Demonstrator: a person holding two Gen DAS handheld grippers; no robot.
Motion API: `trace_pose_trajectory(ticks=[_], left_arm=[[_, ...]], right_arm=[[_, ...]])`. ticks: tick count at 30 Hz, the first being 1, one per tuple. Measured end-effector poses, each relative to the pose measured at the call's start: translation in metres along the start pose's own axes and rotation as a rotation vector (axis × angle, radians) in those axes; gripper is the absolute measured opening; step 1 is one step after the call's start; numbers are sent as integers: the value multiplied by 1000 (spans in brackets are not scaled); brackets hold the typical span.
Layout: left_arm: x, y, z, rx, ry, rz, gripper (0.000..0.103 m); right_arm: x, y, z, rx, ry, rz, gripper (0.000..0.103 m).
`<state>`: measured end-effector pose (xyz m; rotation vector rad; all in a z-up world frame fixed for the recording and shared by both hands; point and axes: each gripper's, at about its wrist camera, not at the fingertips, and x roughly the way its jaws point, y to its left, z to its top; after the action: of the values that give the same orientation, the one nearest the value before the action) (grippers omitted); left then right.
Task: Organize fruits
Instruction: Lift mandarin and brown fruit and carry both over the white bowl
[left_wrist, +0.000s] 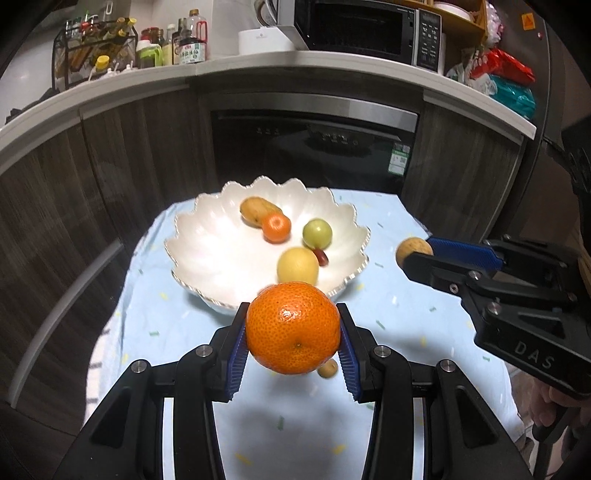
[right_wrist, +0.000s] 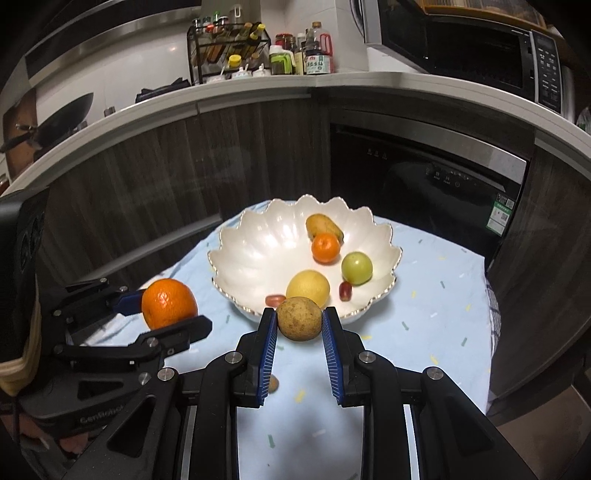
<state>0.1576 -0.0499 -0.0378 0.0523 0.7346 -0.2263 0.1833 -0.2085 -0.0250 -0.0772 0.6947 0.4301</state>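
Observation:
My left gripper (left_wrist: 293, 325) is shut on a large orange (left_wrist: 293, 328) held above the table, just short of the white scalloped bowl (left_wrist: 207, 236). My right gripper (right_wrist: 300, 321) is shut on a small brown round fruit (right_wrist: 299, 318), also near the bowl's front rim (right_wrist: 240, 258). The bowl holds a mango (left_wrist: 258, 210), a small tangerine (left_wrist: 276, 228), a green fruit (left_wrist: 317, 232), a yellow fruit (left_wrist: 297, 265) and red grapes (left_wrist: 322, 256). In the right wrist view the left gripper with its orange (right_wrist: 168, 302) is at the left. In the left wrist view the right gripper (left_wrist: 415, 254) is at the right.
A small brown fruit (left_wrist: 328, 368) lies on the light blue tablecloth (left_wrist: 406, 332) under the orange; it also shows in the right wrist view (right_wrist: 272, 384). Behind the table are dark cabinets, a dishwasher (left_wrist: 314, 147) and a counter with bottles (left_wrist: 155, 48) and a microwave (left_wrist: 362, 29).

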Motion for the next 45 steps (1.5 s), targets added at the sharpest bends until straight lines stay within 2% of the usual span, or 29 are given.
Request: trace_pose_trajectory(ticks=[18, 35, 45], left_arm=[[18, 37, 50, -20, -53, 51, 43], [66, 67, 83, -22, -52, 70, 43], [95, 79, 96, -11, -30, 51, 43]], right_arm=[[18, 7, 47, -4, -57, -13, 26], [59, -3, 71, 45, -38, -74, 26], [95, -14, 80, 81, 1, -103, 26]])
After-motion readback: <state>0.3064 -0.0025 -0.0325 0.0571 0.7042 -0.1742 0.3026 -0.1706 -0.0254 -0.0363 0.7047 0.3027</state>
